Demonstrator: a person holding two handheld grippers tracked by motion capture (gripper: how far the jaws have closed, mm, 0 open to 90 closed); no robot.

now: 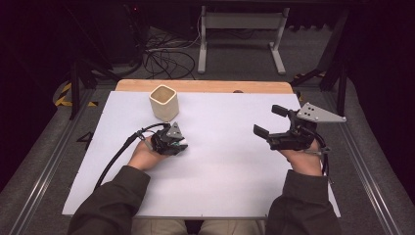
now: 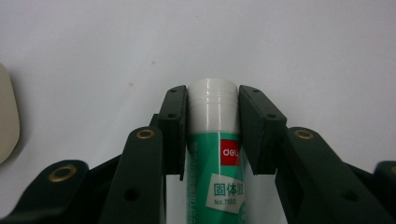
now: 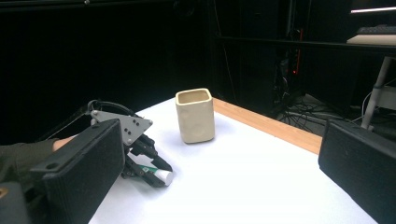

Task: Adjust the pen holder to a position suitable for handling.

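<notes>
Left hand-held gripper (image 2: 212,135) clamped on glue stick (image 2: 215,140) lying on bench (image 1: 235,161), lift and cup (image 1: 164,102) drop pending; right hand-held gripper (image 1: 270,121) wide, idle.

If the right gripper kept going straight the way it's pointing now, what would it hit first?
Probably the cream cup: it stands near the middle of the right gripper view, between the open jaws, upright on the white table. Depth is unclear, so it might pass just beside it.

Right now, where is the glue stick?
The glue stick lies on the white table, clamped in the left gripper, just in front of the beige cup.
</notes>
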